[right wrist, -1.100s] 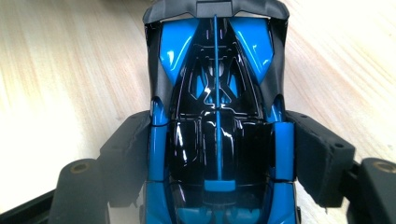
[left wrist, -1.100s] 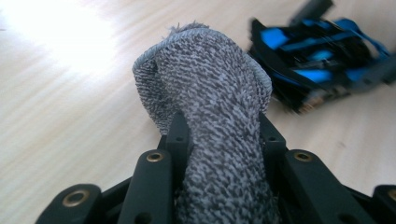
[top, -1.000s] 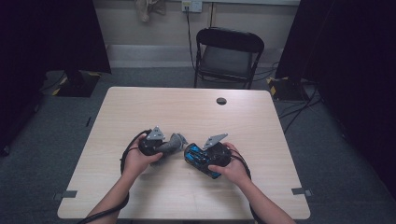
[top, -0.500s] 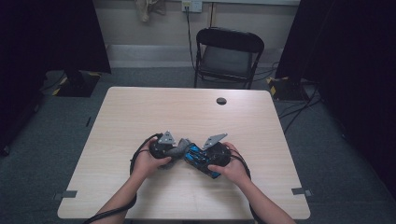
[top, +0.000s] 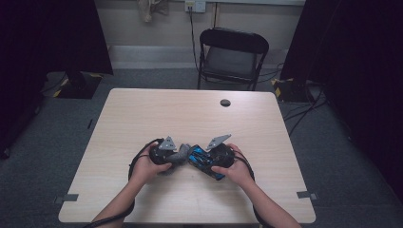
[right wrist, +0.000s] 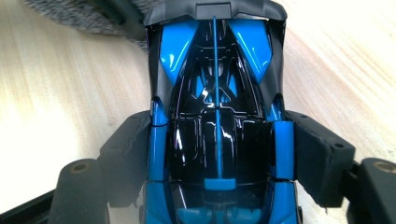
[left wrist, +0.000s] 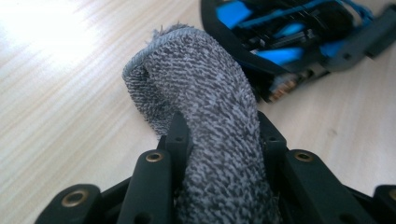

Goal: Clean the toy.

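A blue and black toy car (right wrist: pixel 217 93) is clamped by its sides between the jaws of my right gripper (right wrist: pixel 219 154), just above the table's near middle. In the high view the car (top: pixel 203 160) points left toward my left gripper (top: pixel 184 156). My left gripper (left wrist: pixel 219 133) is shut on a folded grey cloth (left wrist: pixel 210 102), which sticks out past the fingertips. The cloth's end lies next to the car (left wrist: pixel 289 42); I cannot tell whether they touch. The grey cloth (right wrist: pixel 70 14) also shows beside the car's far end in the right gripper view.
The wooden table (top: pixel 142 114) has a small black round cap (top: pixel 225 102) near its far edge. A black folding chair (top: pixel 233 57) stands beyond the table. Cables trail from both grippers toward the near edge.
My left gripper, with the cloth in it, has shifted a little to the right, closer to the car. The right gripper and car have stayed put.
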{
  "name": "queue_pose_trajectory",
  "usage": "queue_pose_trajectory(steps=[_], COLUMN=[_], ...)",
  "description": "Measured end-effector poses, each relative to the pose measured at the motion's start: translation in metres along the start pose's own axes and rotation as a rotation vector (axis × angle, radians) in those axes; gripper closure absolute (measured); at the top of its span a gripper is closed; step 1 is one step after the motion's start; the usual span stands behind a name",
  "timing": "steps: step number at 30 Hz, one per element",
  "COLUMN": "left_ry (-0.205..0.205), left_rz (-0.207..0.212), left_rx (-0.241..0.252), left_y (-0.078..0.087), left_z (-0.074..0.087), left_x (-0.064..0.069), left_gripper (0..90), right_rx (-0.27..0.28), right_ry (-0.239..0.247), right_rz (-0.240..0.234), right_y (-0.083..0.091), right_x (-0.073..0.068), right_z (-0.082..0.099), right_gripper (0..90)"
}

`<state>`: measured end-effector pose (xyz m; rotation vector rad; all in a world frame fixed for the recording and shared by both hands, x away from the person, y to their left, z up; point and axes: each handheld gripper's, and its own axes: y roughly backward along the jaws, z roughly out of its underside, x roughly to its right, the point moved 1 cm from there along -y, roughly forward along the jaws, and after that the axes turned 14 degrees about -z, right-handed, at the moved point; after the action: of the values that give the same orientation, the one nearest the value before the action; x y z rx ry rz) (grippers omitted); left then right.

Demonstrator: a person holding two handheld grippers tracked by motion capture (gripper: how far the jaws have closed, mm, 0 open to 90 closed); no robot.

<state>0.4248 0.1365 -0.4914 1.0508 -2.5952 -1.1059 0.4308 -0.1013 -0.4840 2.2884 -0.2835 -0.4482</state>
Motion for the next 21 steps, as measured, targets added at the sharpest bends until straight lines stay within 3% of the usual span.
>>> queue_pose_trajectory(steps=[14, 21], left_ry=[-0.023, -0.027], left_rz=[0.003, -0.009], left_rx=[-0.001, -0.008], left_y=[0.015, 0.028], left_z=[0.011, 0.021], left_x=[0.005, 0.000], left_gripper=[66.0, 65.1], right_rx=[-0.007, -0.005], right_ry=[-0.020, -0.024], right_rz=[-0.004, -0.006], right_y=[-0.003, -0.005], right_x=[0.006, 0.006], right_z=[-0.004, -0.002], right_gripper=[27.6, 27.7])
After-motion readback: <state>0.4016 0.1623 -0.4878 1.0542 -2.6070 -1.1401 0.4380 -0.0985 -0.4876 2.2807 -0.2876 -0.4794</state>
